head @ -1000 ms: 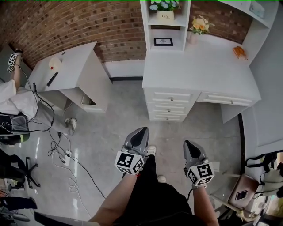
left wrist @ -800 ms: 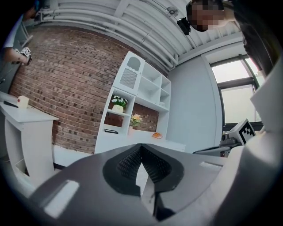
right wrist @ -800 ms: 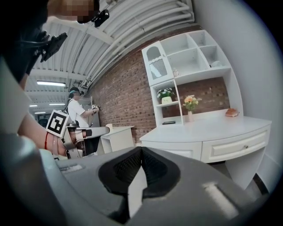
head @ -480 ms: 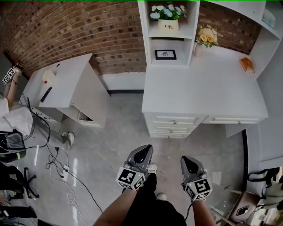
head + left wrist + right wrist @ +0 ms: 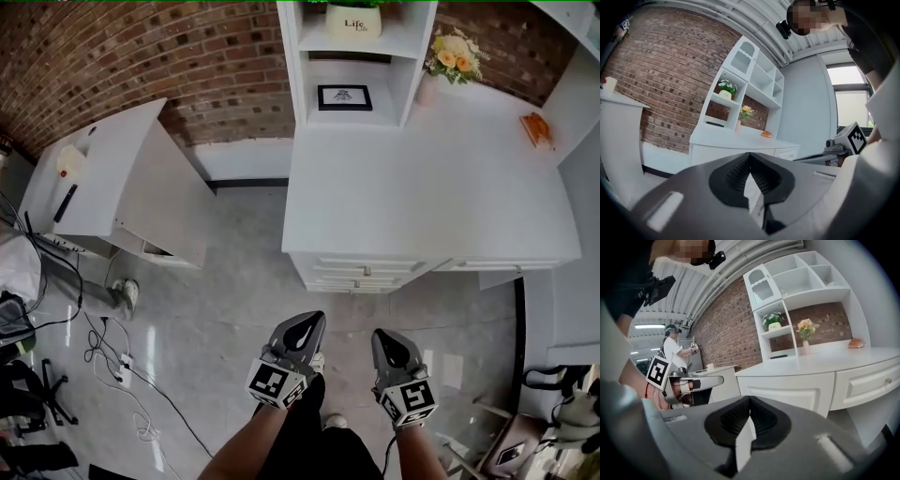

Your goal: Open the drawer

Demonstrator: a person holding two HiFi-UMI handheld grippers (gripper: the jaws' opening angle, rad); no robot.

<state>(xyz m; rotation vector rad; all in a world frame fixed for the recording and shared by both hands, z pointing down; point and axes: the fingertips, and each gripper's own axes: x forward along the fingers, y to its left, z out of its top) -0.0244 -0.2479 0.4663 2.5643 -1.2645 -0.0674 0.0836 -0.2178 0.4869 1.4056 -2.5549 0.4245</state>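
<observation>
Nearest, at the bottom of the head view: left gripper [image 5: 304, 328] and right gripper [image 5: 385, 341], side by side above the person's legs [image 5: 309, 450], both aimed at the desk [image 5: 422, 187]. Left gripper view: jaws closed tip to tip, ribbed pads [image 5: 736, 171] meeting, nothing held. Right gripper view: same finding, jaws pressed together and empty. Each gripper visible from the other's camera, marker cube outward. Beyond the tips: bare grey floor [image 5: 234, 309], with loose cables [image 5: 103, 342] to the left. Grippers well apart from the desk, touching nothing. Next out: drawers [image 5: 361, 272] stacked under the desk's front edge, left of centre, all shut, fronts flush, handles faintly visible. Beside them to the right: side drawer [image 5: 497, 265], also shut, its knob [image 5: 886, 380] clear in the right gripper view. Desktop white and mostly bare; orange item [image 5: 536, 128] near the far right corner. At the back of the desk: shelf unit [image 5: 356, 66] holding a framed picture [image 5: 344, 97] and, one shelf up, a pot [image 5: 354, 21]; flowers [image 5: 452, 52] in a vase just right of it. Left of the desk, apart from it: white table [image 5: 103, 169]. Farthest: brick wall [image 5: 141, 56] behind both. In the right gripper view, another person [image 5: 672, 350] by that wall.
</observation>
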